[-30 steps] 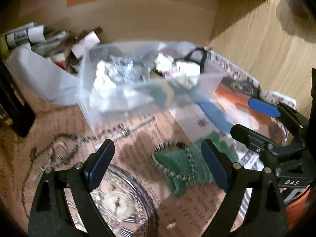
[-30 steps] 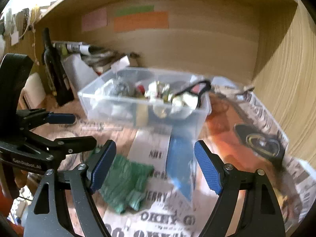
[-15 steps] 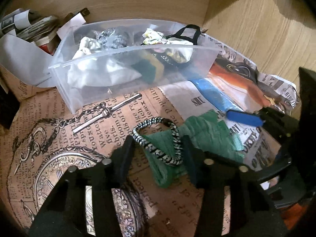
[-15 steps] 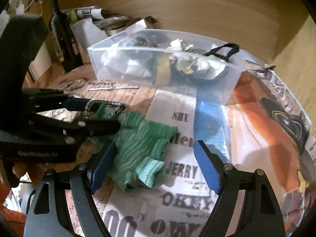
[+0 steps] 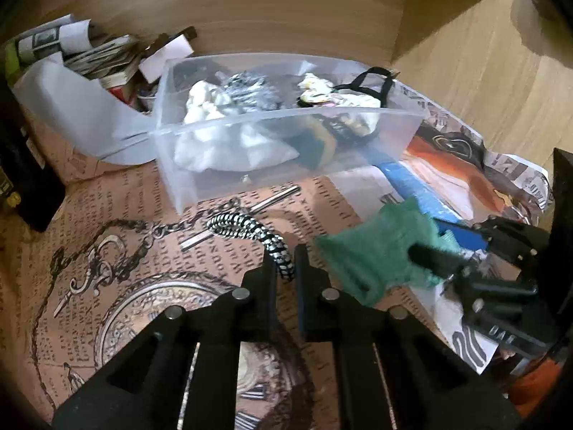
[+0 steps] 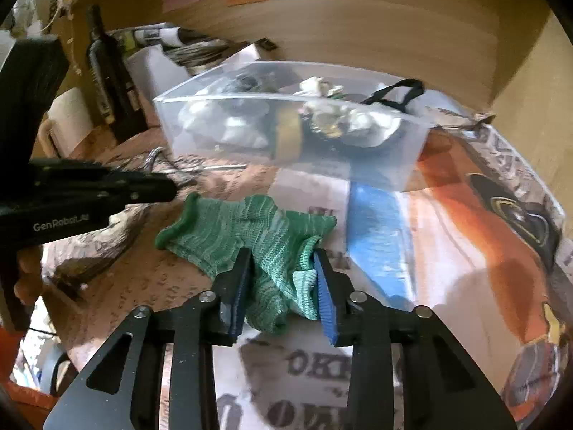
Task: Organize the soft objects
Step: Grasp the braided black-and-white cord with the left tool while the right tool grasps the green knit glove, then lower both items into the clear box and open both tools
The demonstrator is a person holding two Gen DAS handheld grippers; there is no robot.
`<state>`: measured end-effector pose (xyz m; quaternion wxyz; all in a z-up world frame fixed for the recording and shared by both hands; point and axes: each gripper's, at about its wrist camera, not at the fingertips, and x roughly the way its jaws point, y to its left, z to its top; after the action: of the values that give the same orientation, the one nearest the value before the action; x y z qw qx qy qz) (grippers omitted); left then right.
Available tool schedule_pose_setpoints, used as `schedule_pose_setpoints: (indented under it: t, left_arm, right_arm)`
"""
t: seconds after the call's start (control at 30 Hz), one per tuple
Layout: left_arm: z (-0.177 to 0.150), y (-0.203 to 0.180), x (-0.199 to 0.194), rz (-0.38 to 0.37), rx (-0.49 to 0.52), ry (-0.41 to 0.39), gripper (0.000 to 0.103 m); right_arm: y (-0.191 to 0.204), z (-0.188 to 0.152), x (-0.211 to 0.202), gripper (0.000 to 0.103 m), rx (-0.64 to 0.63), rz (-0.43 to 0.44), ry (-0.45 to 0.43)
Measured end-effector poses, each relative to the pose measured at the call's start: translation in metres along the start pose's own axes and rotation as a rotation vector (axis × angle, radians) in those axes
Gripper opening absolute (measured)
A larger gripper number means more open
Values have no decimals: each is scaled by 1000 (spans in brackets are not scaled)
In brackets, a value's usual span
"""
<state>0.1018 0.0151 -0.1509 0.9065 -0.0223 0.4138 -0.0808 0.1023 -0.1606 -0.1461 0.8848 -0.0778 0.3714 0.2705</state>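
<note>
My left gripper is shut on a black-and-white braided hair tie, lifted off the paper-covered table. My right gripper is shut on a green knitted glove, which also shows in the left wrist view at the right. A clear plastic bin behind both holds several soft items: white cloth, a silver scrunchie and a black-strapped mask.
Printed paper covers the table. A dark bottle and stacked papers stand at the back left. Wooden walls close the back and right. The left gripper's body crosses the right wrist view at left.
Both grippers closed: the left on the hair tie, pulling it off the glove to the left; the right on the green glove.
</note>
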Motion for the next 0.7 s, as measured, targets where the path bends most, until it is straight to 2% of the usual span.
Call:
schedule_pose_setpoints:
  t: [0.17, 0.7]
  left_arm:
    - [0, 6, -10, 5, -21, -32, 6]
    - [33, 4, -62, 27, 1, -202, 6]
  right_arm:
    - [-11, 4, -8, 20, 30, -16, -34]
    - [-23, 39, -45, 18, 56, -47, -193]
